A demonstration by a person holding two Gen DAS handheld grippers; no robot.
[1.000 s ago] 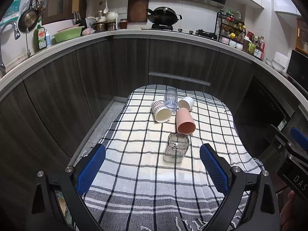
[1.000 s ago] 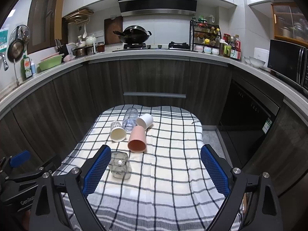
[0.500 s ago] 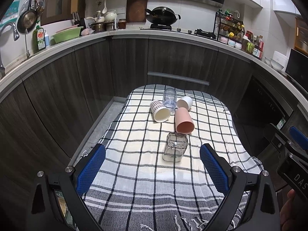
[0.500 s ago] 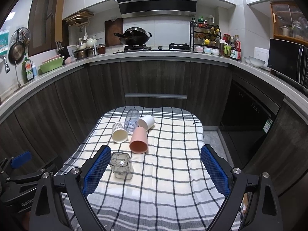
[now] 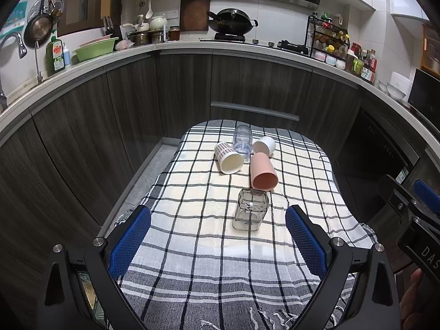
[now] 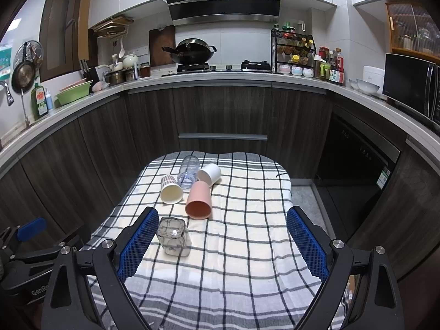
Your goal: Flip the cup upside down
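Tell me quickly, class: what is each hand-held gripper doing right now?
Left hand-held gripper: open, holding nothing, above the checked cloth.
Right hand-held gripper: open, holding nothing; square glass cup near its left finger.

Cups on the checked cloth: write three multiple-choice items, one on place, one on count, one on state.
1. Which cup lies nearest the grippers?
A. square glass cup
B. pink cup
C. white cup

2. How many cups are on the cloth?
A. three
B. five
C. seven

3. How are the left gripper and right gripper?
A. both shut on cups
B. both open, empty
C. one holds a cup

Answers: 1 A, it lies in front of the pink cup. 2 B, adding the striped cup and clear cup. 3 B, the fingers are spread with nothing between.
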